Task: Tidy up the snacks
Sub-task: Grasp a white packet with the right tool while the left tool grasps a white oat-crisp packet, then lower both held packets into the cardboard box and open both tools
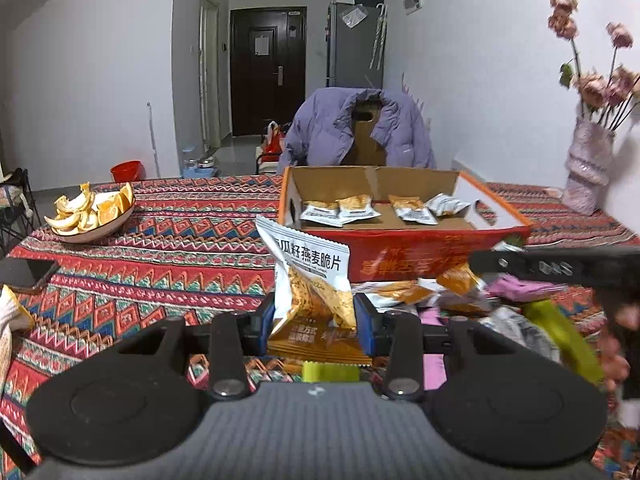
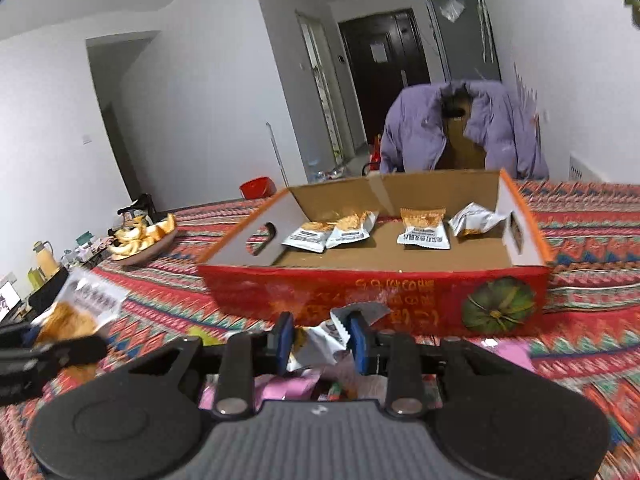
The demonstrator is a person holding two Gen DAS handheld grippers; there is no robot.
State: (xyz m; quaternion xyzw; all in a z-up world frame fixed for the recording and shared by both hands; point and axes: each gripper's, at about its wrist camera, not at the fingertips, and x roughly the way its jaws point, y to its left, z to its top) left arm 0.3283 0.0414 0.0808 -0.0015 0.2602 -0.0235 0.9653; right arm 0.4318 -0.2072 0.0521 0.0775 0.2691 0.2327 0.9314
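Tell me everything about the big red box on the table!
The cardboard box is a wide, shallow tray with no lid, sitting flat on the patterned tablecloth. Its outside is red with orange edges, yellow writing and a green pumpkin picture; the inside is plain brown with white end walls, each with a handle hole. Four small snack packets lie in a row on its floor. More packets are piled on the cloth in front of it.

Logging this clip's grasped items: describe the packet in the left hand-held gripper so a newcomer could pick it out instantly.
Start at the red cardboard box on the patterned tablecloth. Just in front of its near wall, the left hand-held gripper pinches an orange-and-white snack packet upright. Unlike the loose packets beside it and the four in the box, it stands raised, its white printed top uppermost.
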